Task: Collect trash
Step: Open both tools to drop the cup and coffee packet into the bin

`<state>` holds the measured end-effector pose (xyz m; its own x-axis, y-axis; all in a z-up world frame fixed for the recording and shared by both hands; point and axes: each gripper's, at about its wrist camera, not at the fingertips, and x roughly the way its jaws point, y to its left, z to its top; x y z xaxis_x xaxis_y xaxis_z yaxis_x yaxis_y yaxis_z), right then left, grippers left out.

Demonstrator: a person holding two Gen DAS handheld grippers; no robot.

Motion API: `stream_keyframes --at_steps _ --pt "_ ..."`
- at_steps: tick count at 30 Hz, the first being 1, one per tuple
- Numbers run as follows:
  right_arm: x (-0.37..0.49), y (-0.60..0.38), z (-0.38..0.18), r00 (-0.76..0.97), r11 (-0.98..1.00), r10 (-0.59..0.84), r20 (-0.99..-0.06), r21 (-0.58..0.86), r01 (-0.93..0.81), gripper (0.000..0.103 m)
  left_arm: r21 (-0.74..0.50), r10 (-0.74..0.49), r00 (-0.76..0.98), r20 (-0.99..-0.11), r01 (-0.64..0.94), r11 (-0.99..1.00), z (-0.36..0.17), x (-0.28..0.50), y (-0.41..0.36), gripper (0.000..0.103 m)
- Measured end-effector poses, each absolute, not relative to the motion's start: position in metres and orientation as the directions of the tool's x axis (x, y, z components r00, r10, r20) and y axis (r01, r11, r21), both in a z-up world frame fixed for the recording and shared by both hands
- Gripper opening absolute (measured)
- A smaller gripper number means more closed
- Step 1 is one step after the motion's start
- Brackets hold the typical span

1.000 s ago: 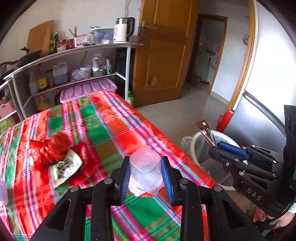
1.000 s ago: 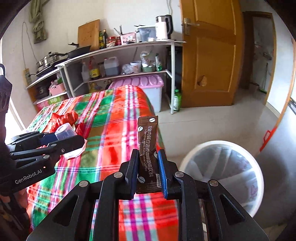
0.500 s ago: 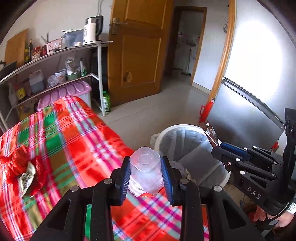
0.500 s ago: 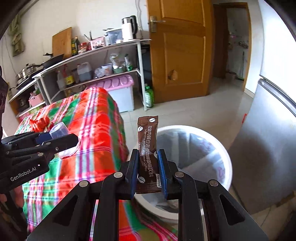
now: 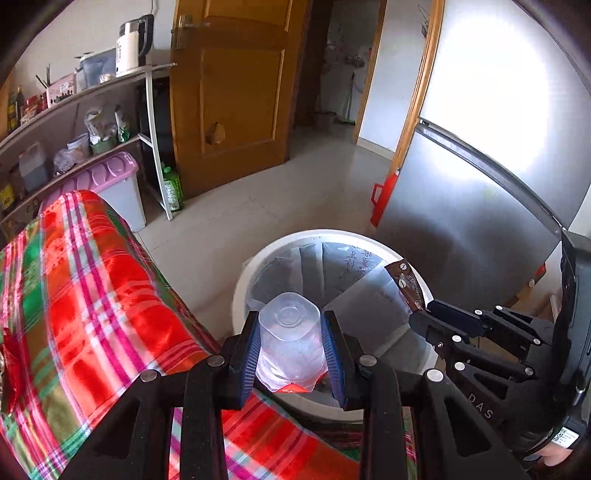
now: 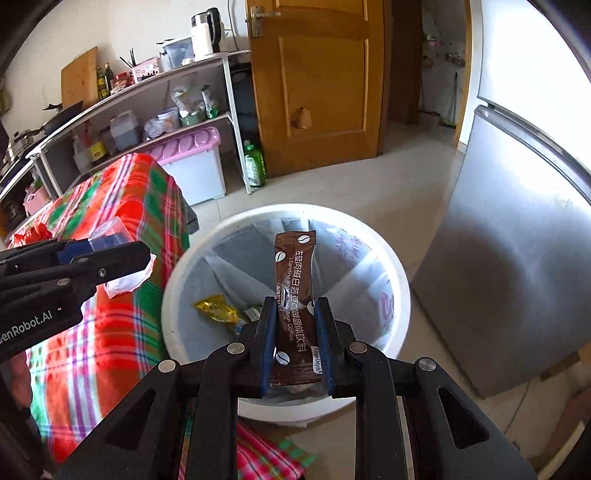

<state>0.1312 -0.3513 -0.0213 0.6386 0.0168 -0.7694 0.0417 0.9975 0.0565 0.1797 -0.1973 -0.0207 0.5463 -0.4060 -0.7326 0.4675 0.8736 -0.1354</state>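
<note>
Here, two tongs, each clenched on one piece of trash. Left tongs (image 5: 291,349): blue pads pressed against both sides of one clear plastic cup (image 5: 290,347), held upside down, its flat base toward the camera, its mouth low between the fingers. Right tongs (image 6: 295,334): closed on one brown coffee sachet (image 6: 295,295), gripped near its lower end, standing upright with white lettering down its face and a coffee-bean mark at the top.

Just beyond both: one white round bin (image 6: 395,273) on the floor, lined with a pale bag. Sachet poised over the bin's open mouth; cup over the bin's near rim, beside the edge of the tabletop. Inside the bin, one yellow wrapper (image 6: 218,312) on the liner, plus some small scraps too hidden to count.

To the left, one tabletop under a red, green and pink checked cloth (image 5: 92,295), with a crumpled red wrapper (image 5: 9,354) at its far left edge.

Farther out: one lilac-lidded storage box (image 6: 195,162), one green bottle (image 6: 255,164) on the floor, one metal shelf rack (image 6: 155,85) crowded with jars and bottles, one white kettle (image 6: 205,33) on top, one wooden door (image 6: 321,81), one steel fridge (image 6: 517,229) at the right, and one red object (image 5: 382,195) leaning against the fridge.
</note>
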Motion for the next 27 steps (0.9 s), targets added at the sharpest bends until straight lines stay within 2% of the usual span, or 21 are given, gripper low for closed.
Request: stream_keyframes --at_steps 8,13,15,17,27 --pt "0.143 -0.358 -0.039 0.609 0.998 -0.012 -0.793 0.03 0.059 0.023 -0.135 -0.389 0.517 -0.763 0.461 0.877 -0.037 0.191 -0.208 0.034" --pt "0.144 -0.363 -0.045 0.598 0.996 -0.025 -0.801 0.029 0.08 0.025 -0.132 -0.386 0.52 -0.762 0.46 0.878 -0.039 0.191 -0.208 0.045" --pt "0.143 -0.363 -0.044 0.6 0.996 -0.028 -0.8 0.028 0.085 0.042 -0.13 -0.384 0.52 -0.763 0.458 0.88 -0.039 0.191 -0.207 0.045" --pt "0.141 -0.362 -0.042 0.604 0.996 -0.022 -0.797 0.035 0.083 0.051 -0.132 -0.383 0.521 -0.763 0.455 0.881 -0.038 0.191 -0.206 0.045" --pt "0.133 -0.358 -0.032 0.617 0.995 -0.033 -0.787 0.03 0.092 0.051 -0.137 -0.388 0.536 -0.749 0.448 0.884 -0.028 0.183 -0.195 0.048"
